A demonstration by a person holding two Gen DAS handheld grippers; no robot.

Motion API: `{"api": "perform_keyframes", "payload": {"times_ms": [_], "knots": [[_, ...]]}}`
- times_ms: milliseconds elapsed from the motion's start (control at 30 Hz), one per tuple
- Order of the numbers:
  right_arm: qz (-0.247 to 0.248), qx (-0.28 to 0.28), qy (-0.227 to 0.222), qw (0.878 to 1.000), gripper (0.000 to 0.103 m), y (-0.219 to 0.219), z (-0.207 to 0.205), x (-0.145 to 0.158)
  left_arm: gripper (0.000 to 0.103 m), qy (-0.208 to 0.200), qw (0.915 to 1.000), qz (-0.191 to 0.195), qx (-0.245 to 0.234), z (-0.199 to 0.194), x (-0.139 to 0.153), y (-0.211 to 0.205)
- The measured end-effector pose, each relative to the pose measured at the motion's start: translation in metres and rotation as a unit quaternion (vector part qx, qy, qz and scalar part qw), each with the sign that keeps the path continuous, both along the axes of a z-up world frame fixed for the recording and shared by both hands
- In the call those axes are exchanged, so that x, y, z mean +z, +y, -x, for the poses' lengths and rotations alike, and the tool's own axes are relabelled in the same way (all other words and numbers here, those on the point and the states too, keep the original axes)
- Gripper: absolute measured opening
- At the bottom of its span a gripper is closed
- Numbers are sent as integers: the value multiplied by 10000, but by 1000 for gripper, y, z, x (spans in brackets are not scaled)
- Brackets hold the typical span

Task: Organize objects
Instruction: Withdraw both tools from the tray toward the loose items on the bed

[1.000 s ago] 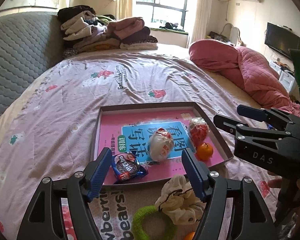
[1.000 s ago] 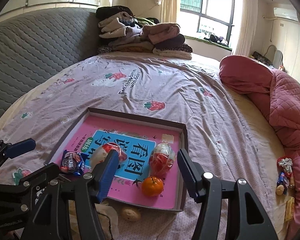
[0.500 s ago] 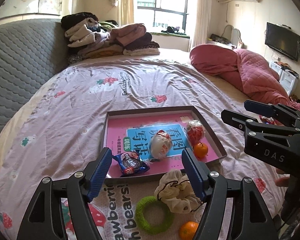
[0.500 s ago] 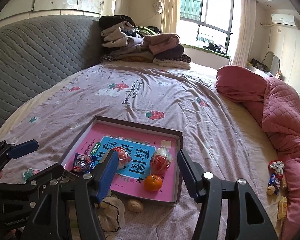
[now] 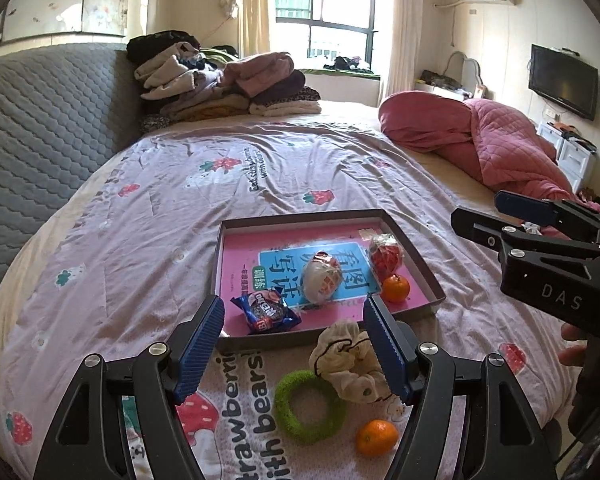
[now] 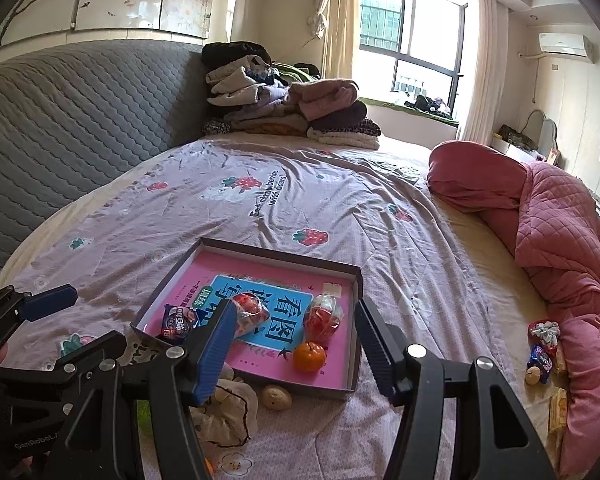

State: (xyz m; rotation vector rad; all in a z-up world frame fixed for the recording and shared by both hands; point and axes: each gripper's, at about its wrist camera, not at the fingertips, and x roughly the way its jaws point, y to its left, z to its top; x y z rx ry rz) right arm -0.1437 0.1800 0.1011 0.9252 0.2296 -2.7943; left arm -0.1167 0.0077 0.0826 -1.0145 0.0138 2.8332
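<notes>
2 grippers, both spread apart, nothing held | cream scrunchie [image 5: 350,360] lies on bedsheet [image 5: 140,240] just outside tray [image 5: 432,276], near edge | sits low between left gripper [image 5: 296,346] fingers, toward right finger | left gripper nearer than right gripper [image 6: 294,344]

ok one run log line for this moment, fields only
left gripper: open, empty | right gripper: open, empty | tray: four items | scrunchie, green ring: outside tray
</notes>
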Motion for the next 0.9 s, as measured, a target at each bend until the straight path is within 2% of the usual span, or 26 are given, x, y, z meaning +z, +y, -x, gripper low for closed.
{"api": "perform_keyframes", "payload": {"times_ms": [633, 900], "knots": [[-38, -63, -57, 10000, 61, 2, -25, -19, 73, -31, 10000, -56, 30, -26, -7, -3], [-116, -49, -68, 9999, 61, -1, -35, -26, 73, -155, 9998, -78, 44, -34, -19, 0]]}}
